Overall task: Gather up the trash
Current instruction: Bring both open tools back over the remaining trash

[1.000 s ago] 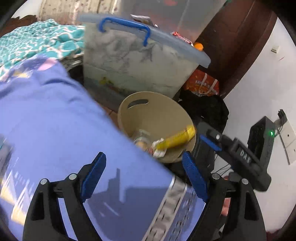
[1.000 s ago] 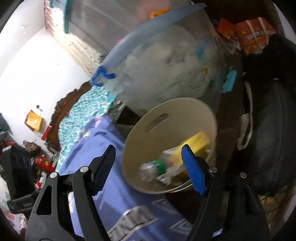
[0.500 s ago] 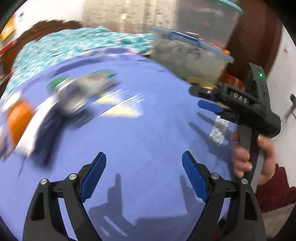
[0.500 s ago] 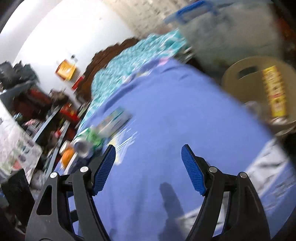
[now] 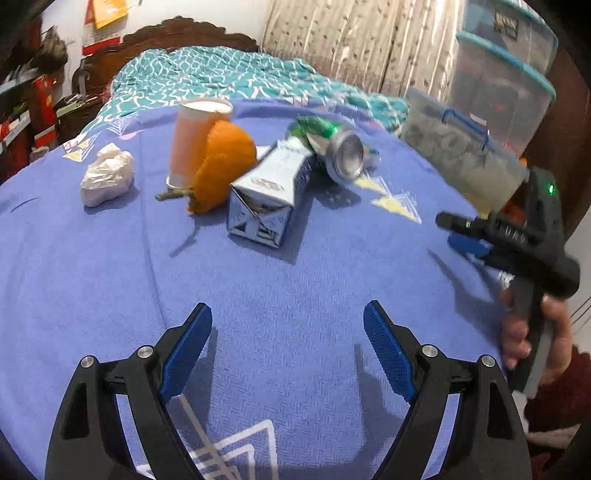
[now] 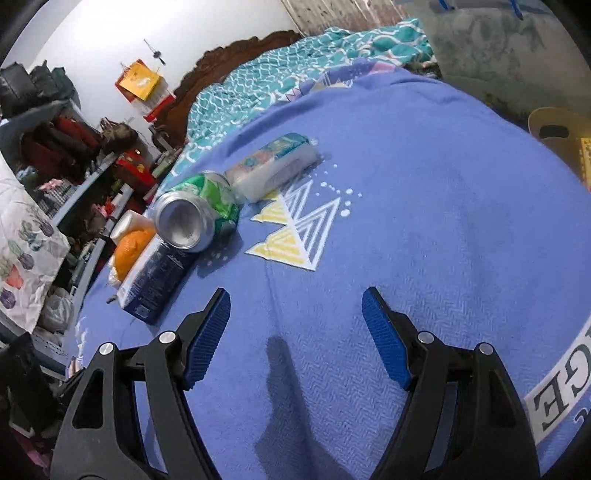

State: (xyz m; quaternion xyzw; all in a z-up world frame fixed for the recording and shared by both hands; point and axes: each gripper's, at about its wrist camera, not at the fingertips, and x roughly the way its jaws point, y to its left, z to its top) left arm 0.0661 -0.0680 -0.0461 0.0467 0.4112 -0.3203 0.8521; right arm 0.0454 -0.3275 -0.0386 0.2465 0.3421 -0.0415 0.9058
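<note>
The left gripper [image 5: 288, 343] hovers over the blue blanket [image 5: 295, 295] with its fingers spread wide and nothing between them. The right gripper [image 6: 295, 332] is likewise spread and empty, also above the blanket. In the left wrist view the right gripper appears at the right edge, held in the person's right hand [image 5: 532, 332], over the blanket's edge.

Beyond the left gripper, the trash lies in a cluster on the blanket:

- A blue carton [image 5: 266, 199] lies on its side, its folded end toward the camera.
- An orange peel [image 5: 221, 170] rests just left of the carton, touching it.
- A paper cup [image 5: 192, 136] stands upside down behind the peel.
- A crumpled white paper [image 5: 107, 173] lies apart, left of the cup.
- A dented green can [image 5: 332, 147] lies on its side at the carton's far end, its silver end facing the camera.

In the right wrist view the can [image 6: 192, 218] rests against the carton [image 6: 155, 273], with a small tissue pack [image 6: 273, 166] just beyond it and a triangle print [image 6: 295, 229] on the blanket beside them.

The tan bin [image 6: 557, 129] shows at the right edge of the right wrist view, off the blanket, well apart from the cluster. A yellow item inside it is partly visible.

Further back lie a teal quilt [image 5: 229, 77], a carved wooden headboard [image 5: 177, 33] and stacked plastic storage boxes [image 5: 491, 92].
</note>
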